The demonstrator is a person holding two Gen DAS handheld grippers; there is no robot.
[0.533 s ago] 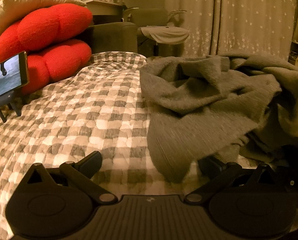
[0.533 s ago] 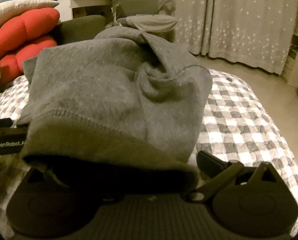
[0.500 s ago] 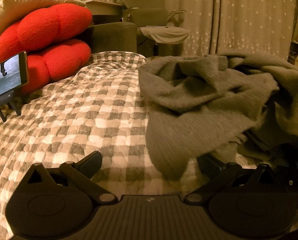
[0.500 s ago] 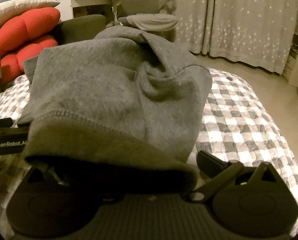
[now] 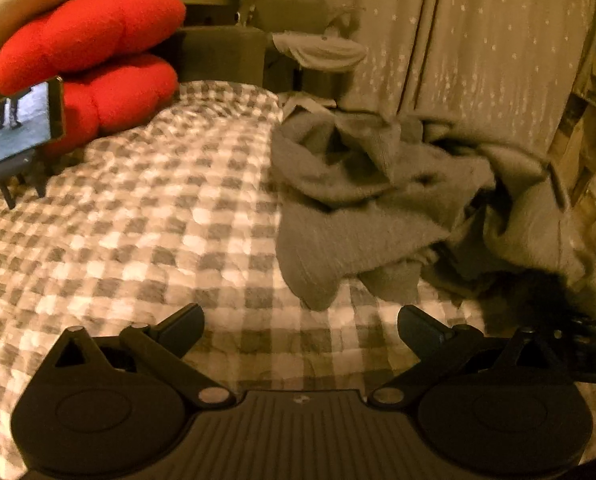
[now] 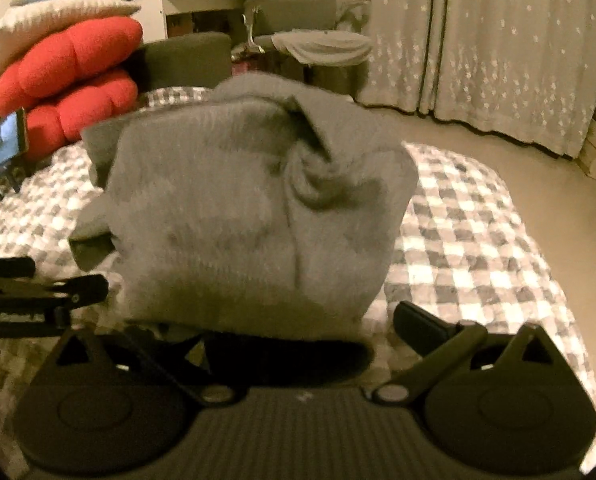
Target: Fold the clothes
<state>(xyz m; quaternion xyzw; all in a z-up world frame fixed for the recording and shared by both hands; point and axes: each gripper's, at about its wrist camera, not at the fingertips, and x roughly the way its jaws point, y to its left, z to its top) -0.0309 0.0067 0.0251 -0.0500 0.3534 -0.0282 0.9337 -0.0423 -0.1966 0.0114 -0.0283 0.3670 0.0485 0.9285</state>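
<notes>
Dim warm yellowish indoor light, motion blur smearing the crumpled grey knit garment (image 6: 254,220), fisheye bending with black vignetted corners, deep shadow along lower frame

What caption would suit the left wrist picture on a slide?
Open left gripper hovers over a checked bedspread, facing a crumpled grey garment.

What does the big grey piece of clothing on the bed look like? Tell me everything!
The grey garment looks like thick, fuzzy knit, maybe a sweater. It lies crumpled in a heap with many folds, not yet folded, on the checked bedspread. One rounded flap hangs toward the camera. In the right view it bulges up close, its lower edge draped over the right tool.
</notes>
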